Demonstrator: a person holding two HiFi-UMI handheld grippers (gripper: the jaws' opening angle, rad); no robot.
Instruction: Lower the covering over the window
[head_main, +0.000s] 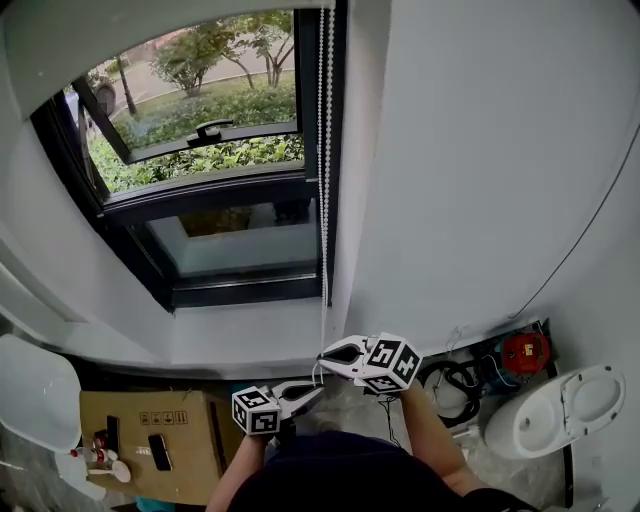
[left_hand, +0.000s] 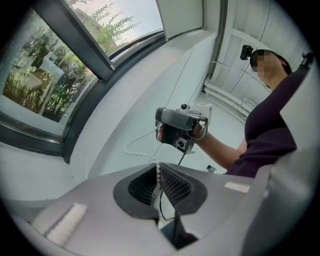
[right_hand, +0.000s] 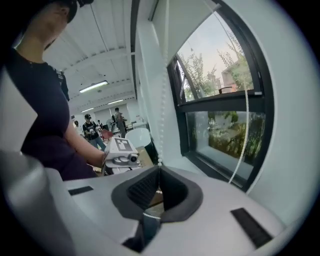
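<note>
My left gripper (head_main: 314, 389) and, just above it, my right gripper (head_main: 324, 356) each pinched the white beaded pull chain (head_main: 325, 150) that ran up from their jaws. The dark-framed window (head_main: 215, 190) above and beyond them stood bare, so I judged nearly all the lowering was left to do.

Head cam is looking steeply down at the window (head_main: 200, 130), left gripper (head_main: 312, 392) and right gripper (head_main: 326, 355) low in frame. Each gripper cam is peering close along its own jaws toward the other gripper; all three are catching the bead chain (head_main: 325, 260).
</note>
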